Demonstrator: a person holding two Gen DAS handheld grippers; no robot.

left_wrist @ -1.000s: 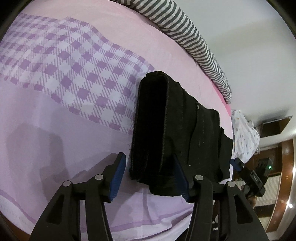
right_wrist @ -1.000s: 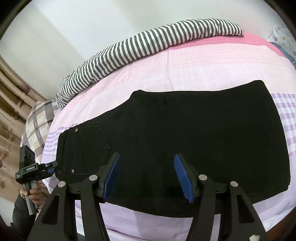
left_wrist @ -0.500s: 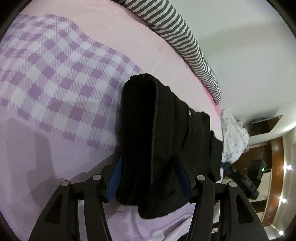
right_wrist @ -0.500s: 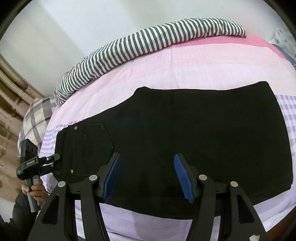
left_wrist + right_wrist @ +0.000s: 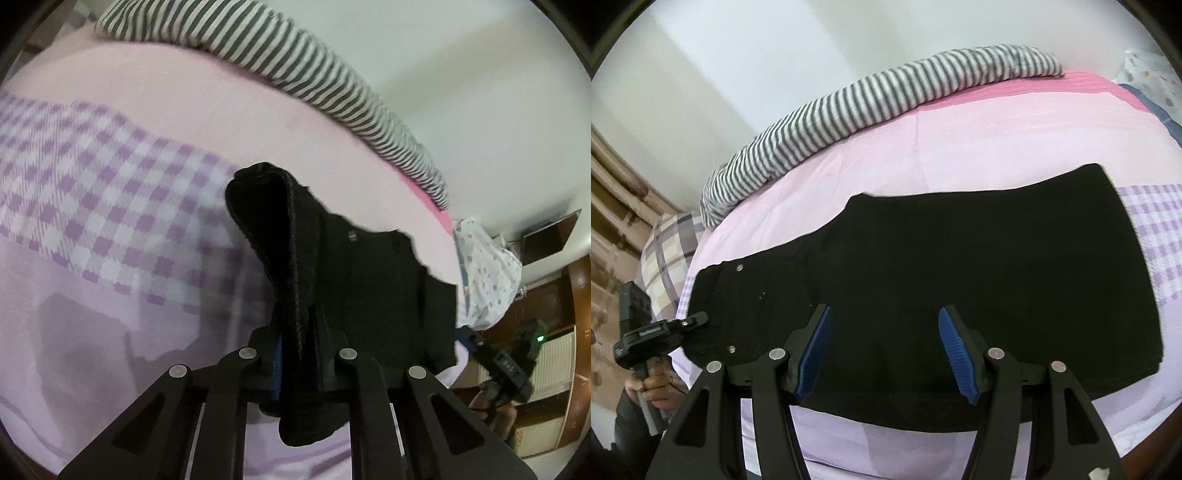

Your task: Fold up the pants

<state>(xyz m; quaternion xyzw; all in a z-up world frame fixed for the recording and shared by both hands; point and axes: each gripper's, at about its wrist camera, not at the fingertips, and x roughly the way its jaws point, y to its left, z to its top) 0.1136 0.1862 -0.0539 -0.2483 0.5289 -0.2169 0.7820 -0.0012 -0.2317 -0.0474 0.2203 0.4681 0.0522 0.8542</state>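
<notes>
A: Where are the pants?
B: Flat on the bed, free sheet all round; one end has just been clamped by the left tongs.
A: Right tongs?
B: Held open above them

Each wrist camera looks steeply down along its own gripper from close above the bed, from opposite ends, both taking in the black pants and striped bedding.

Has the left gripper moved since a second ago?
Yes. The left gripper has just closed on the pants and lifted that end off the bedsheet.
</notes>
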